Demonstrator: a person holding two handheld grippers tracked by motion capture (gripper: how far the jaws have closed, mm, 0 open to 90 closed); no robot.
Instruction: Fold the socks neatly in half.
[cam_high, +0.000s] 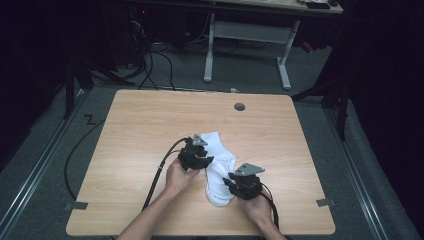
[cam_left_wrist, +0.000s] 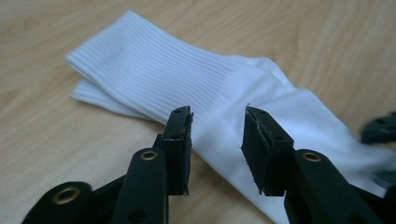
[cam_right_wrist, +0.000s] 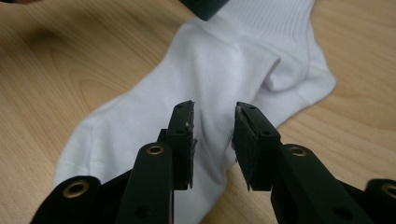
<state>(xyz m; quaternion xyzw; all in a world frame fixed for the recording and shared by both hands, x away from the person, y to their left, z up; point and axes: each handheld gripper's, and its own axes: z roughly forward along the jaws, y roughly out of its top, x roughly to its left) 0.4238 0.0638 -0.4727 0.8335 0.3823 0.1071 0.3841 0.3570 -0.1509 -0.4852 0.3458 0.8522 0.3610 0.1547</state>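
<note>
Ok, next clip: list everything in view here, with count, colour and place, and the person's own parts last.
sock: looks like one, white, ribbed cuff; lies flat on the near middle of the table between the two grippers; a second layer may lie under the cuff, cannot tell.
table: one, light wood, with a grey round grommet near the far edge.
desk frame: one, white legs, on the floor beyond the table.
cables: several, black, on the grey floor at far left.
left gripper: black, open, over the sock's ankle part.
right gripper: black, open, over the sock's foot part.
forearms and hands: two, entering from the bottom edge.
</note>
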